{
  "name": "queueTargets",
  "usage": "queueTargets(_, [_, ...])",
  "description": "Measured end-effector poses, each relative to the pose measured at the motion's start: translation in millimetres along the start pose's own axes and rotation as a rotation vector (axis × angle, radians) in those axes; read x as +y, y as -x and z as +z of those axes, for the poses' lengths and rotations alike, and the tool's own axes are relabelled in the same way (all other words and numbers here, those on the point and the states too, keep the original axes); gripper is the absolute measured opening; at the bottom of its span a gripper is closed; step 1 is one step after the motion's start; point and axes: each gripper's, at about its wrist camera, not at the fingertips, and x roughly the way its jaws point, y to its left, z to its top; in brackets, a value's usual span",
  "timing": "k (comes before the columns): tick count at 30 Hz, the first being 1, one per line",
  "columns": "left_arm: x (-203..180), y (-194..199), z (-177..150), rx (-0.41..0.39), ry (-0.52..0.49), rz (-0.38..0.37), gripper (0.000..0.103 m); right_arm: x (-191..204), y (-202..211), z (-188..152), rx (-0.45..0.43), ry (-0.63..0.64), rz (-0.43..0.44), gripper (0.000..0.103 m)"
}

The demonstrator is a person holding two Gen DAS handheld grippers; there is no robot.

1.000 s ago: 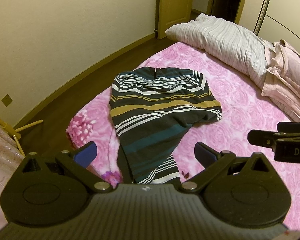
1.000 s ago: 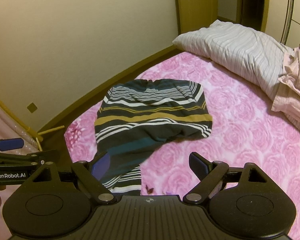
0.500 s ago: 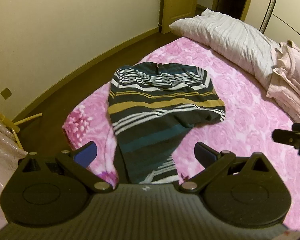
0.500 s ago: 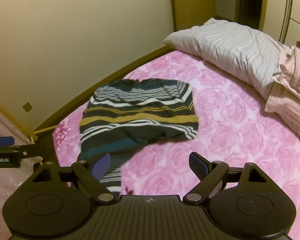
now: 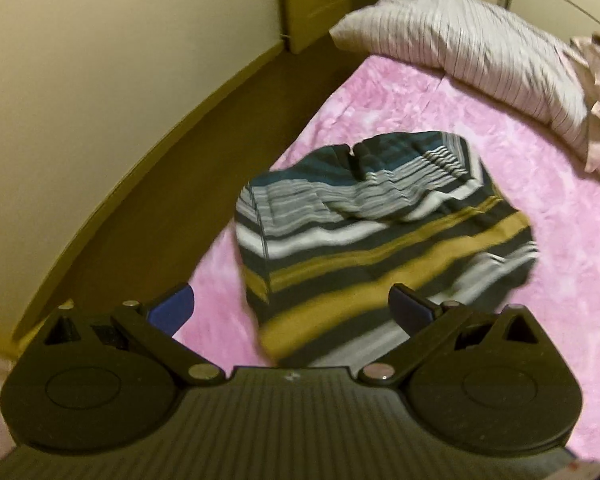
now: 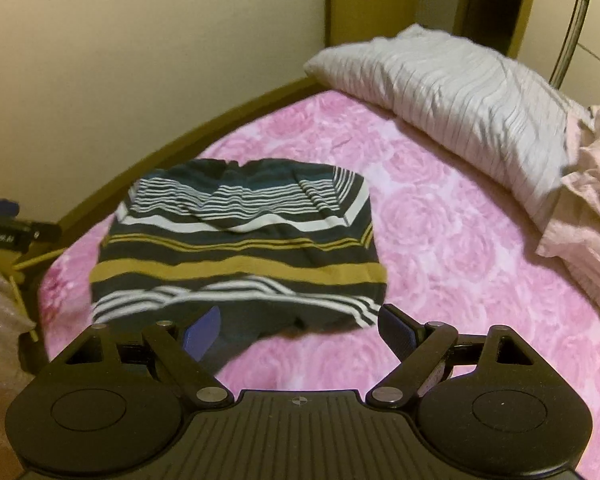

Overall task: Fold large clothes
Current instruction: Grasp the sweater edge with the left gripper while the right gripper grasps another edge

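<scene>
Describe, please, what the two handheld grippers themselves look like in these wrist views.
Both look alike: the left gripper and right gripper have matte black bodies, ribbed in the middle, with a round disc housing at each side. Black link arms on silver pivot pins carry blue-padded jaws. A small crosshair mark sits at the centre front. In the right view, the left gripper's side bears white lettering, too blurred to read.

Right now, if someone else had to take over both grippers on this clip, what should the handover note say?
Left gripper: jaws open, empty, above the near part of the striped garment.
Right gripper: jaws open, empty, at the garment's near edge.
Garment lies rumpled on the pink floral bedspread, near the bed's corner; a striped pillow and pink bedding sit beyond it.
Done: it looks partly doubled over, though motion blur hides the edges.
Left: grip the near edge, complete and square the fold.
</scene>
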Motion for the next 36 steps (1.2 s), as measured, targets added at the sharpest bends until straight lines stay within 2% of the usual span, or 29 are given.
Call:
queueTargets(7, [34.9, -122.2, 38.6, 0.021, -0.153, -0.054, 0.087, 40.1, -108.9, 25.2, 0.073, 0.068, 0.050, 0.083])
queueTargets(11, [48.9, -174.1, 51.1, 0.023, -0.211, -0.102, 0.086, 62.7, -150.2, 31.5, 0.109, 0.073, 0.090, 0.083])
queueTargets(12, [51.0, -185.0, 52.6, 0.032, -0.230, -0.122, 0.082, 67.8, -157.7, 32.5, 0.115, 0.078, 0.101, 0.083])
queueTargets(14, [51.8, -203.7, 53.3, 0.075, -0.271, -0.155, 0.067, 78.8, -169.2, 33.7, 0.122, 0.084, 0.121, 0.083])
queueTargets(15, [51.2, -209.5, 52.9, 0.092, -0.285, -0.173, 0.054, 83.7, -173.2, 34.1, 0.127, 0.089, 0.134, 0.083])
queueTargets(16, [49.7, -211.9, 52.6, 0.096, -0.297, -0.199, 0.035, 88.3, -175.9, 34.5, 0.127, 0.097, 0.149, 0.083])
queueTargets(17, [46.9, -209.8, 52.9, 0.088, -0.315, -0.203, 0.030, 92.1, -176.7, 34.5, 0.123, 0.108, 0.167, 0.083])
queueTargets(18, [43.2, -204.1, 53.6, 0.077, -0.341, -0.197, 0.013, 96.0, -175.4, 33.3, 0.117, 0.123, 0.191, 0.083])
queueTargets(19, [40.8, -196.7, 55.1, 0.070, -0.354, -0.203, 0.007, 100.9, -173.6, 32.3, 0.105, 0.140, 0.219, 0.083])
queueTargets(22, [40.1, -165.7, 65.8, 0.062, -0.308, -0.293, 0.005, 114.1, -165.8, 29.8, 0.064, 0.189, 0.300, 0.083])
queueTargets(26, [39.1, -123.8, 85.7, 0.075, -0.225, -0.441, 0.004, 132.2, -157.1, 25.3, -0.005, 0.205, 0.365, 0.083])
queueTargets(31, [21.0, -84.6, 96.0, 0.074, -0.178, -0.565, 0.002, 151.0, -174.3, 26.7, -0.110, 0.084, 0.377, 0.083])
queueTargets(34, [0.2, -64.5, 96.0, 0.068, -0.208, -0.603, 0.002, 154.7, -189.2, 26.7, -0.175, 0.004, 0.369, 0.083])
queueTargets(35, [-7.8, -59.2, 95.0, 0.070, -0.218, -0.620, 0.002, 151.8, -192.9, 26.3, -0.180, -0.035, 0.369, 0.077])
queueTargets(36, [-14.3, -52.1, 93.2, 0.068, -0.234, -0.631, 0.001, 144.9, -193.3, 25.6, -0.183, -0.082, 0.371, 0.039])
